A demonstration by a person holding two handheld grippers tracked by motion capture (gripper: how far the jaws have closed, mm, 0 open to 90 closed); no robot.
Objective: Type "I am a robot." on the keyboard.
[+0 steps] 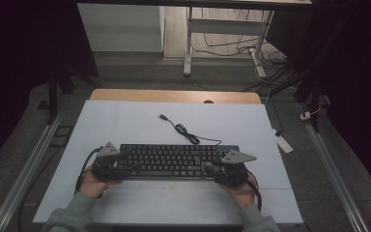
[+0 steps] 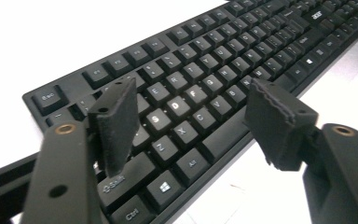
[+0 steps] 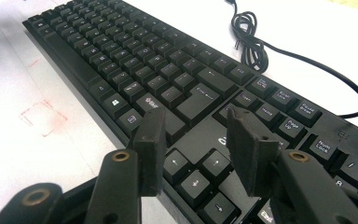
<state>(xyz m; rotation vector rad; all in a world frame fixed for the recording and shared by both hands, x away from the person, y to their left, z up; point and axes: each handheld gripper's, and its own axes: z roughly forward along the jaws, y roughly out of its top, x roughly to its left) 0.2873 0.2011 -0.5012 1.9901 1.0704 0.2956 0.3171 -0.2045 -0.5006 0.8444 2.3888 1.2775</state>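
A black keyboard with a loosely coiled cable lies flat on the white table. The left gripper straddles its near-left keys, jaws apart and seemingly touching nothing. The right gripper hangs open above the arrow keys, nothing between its pads.

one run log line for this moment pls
scene: black keyboard on white table | left gripper: open over left-end keys | right gripper: open over arrow keys | cable: loose behind keyboard
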